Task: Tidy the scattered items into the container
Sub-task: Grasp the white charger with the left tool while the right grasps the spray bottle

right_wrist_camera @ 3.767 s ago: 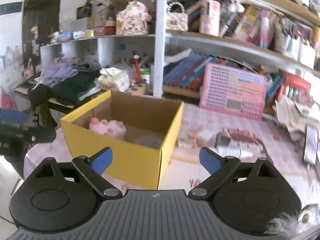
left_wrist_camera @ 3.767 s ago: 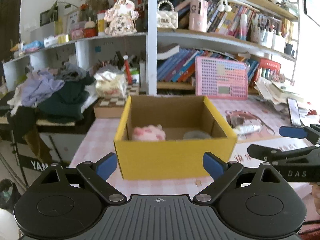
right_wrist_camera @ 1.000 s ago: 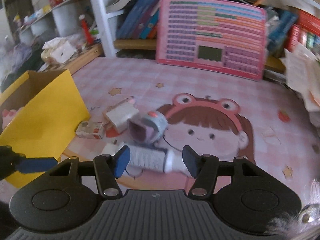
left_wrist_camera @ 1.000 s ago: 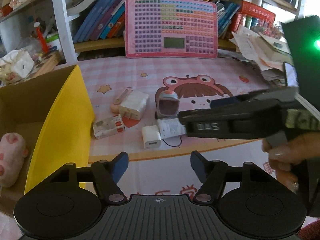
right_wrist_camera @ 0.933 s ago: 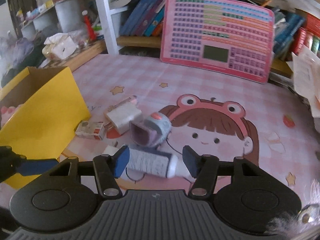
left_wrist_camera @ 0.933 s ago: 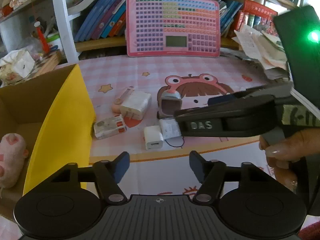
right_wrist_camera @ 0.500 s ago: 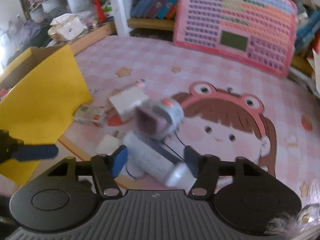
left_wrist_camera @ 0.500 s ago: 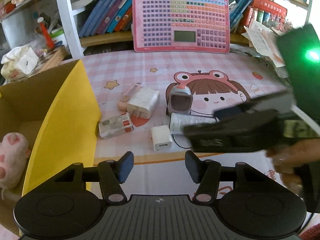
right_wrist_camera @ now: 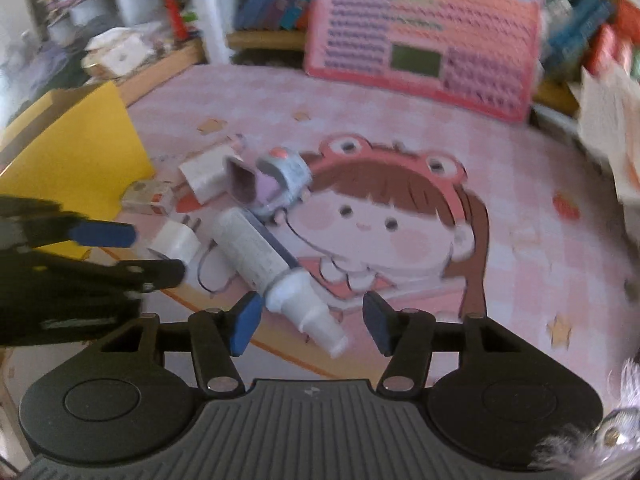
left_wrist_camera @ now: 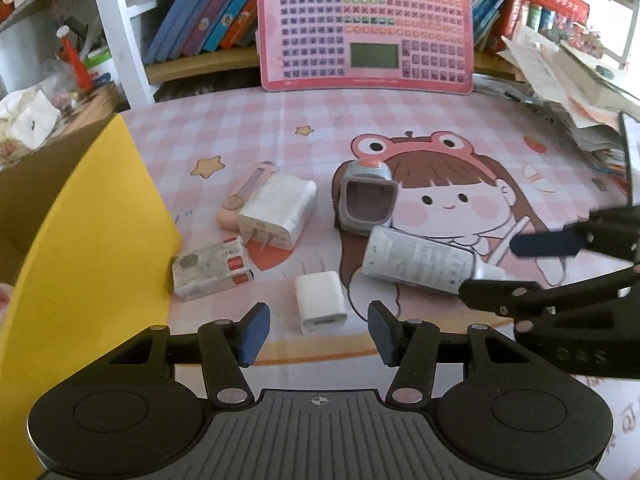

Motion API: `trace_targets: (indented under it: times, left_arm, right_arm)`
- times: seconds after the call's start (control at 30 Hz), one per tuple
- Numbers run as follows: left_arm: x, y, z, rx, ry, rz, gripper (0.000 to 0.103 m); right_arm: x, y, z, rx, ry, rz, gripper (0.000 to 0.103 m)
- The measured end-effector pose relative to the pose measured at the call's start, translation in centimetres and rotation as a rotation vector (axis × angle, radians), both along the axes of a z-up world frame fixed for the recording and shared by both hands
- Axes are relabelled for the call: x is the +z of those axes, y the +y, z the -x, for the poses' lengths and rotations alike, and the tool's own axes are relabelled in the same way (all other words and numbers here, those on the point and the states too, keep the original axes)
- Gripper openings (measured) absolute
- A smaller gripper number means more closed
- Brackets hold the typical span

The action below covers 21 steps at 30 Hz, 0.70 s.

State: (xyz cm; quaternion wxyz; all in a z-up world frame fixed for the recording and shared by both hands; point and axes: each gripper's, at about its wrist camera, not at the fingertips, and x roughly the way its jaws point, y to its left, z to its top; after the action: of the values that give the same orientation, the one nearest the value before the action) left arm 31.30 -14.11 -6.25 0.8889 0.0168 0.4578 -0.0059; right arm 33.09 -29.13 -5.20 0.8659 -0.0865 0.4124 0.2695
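A yellow cardboard box (left_wrist_camera: 92, 240) stands at the left; it also shows in the right wrist view (right_wrist_camera: 76, 156). Scattered on the pink mat beside it lie a small white charger (left_wrist_camera: 320, 302), a large white plug adapter (left_wrist_camera: 276, 210), a small carton (left_wrist_camera: 212, 270), a pink tube (left_wrist_camera: 244, 194), a grey toy watch (left_wrist_camera: 366, 204) and a white tube (left_wrist_camera: 420, 260). My left gripper (left_wrist_camera: 318, 332) is open just in front of the small charger. My right gripper (right_wrist_camera: 310, 322) is open around the cap end of the white tube (right_wrist_camera: 272, 264).
A pink keypad toy (left_wrist_camera: 366, 26) leans against a bookshelf (left_wrist_camera: 200, 28) at the back. Papers and booklets (left_wrist_camera: 572, 92) pile up at the right. The right gripper (left_wrist_camera: 560, 264) reaches in from the right of the left wrist view.
Both grippers have moved from the box to the scattered items. The right gripper has drawn back and swung right, now at the white tube's cap. The left gripper has closed in on the small charger.
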Motion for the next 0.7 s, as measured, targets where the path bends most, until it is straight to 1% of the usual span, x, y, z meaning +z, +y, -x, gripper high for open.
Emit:
trace_targets:
  times: [0.03,0.07,0.1,0.17,0.23,0.27,0.33,0.43,0.47,0.63,0.67,0.7]
  left_arm:
    - [-0.2,0.2,-0.3,0.007,0.008,0.000,0.049]
    - [-0.4,0.3,-0.6,0.013,0.017,0.003,0.042]
    - [-0.5,0.5,-0.8,0.018,0.032,0.009,0.039]
    - [-0.7,0.9,-1.1,0.034,0.046,0.022,0.036]
    - [-0.8,1.1,-1.2,0.040,0.046,0.020,0.033]
    - [-0.8,1.1,-1.2,0.042,0.045,0.018,0.033]
    - [-0.8,1.1,-1.4,0.042,0.043,0.019,0.033]
    - [-0.9,1.0,-1.5,0.031,0.037,0.007,0.034]
    - [-0.9,1.0,-1.5,0.028,0.035,0.003,0.035]
    - [-1.1,1.3,-1.9,0.008,0.027,0.006,0.035]
    - [-1.1,1.4,-1.9,0.003,0.025,0.009,0.035]
    - [-1.2,1.5,-1.9,0.000,0.023,0.011,0.035]
  right_arm:
    - [0.2,0.5,-0.2,0.033,-0.022,0.014,0.055]
    - [0.2,1.1,-0.4,0.067,-0.036,0.028,0.055]
    - [0.2,1.7,-0.8,0.102,-0.045,0.042,0.053]
    - [-0.2,2.5,-1.8,0.143,-0.042,0.060,0.051]
    - [-0.5,2.9,-2.8,0.165,-0.013,0.057,0.049]
    - [-0.7,3.1,-3.2,0.172,-0.001,0.054,0.048]
    - [-0.9,3.3,-3.6,0.180,0.018,0.048,0.043]
    - [-1.3,3.5,-4.0,0.194,0.049,0.037,0.038]
    - [-1.5,3.5,-4.2,0.201,0.059,0.034,0.038]
    - [-2.0,3.8,-5.1,0.226,0.096,0.028,0.037]
    - [-2.1,3.9,-5.2,0.229,0.095,0.031,0.037]
    - [-2.2,4.0,-5.2,0.235,0.089,0.037,0.034]
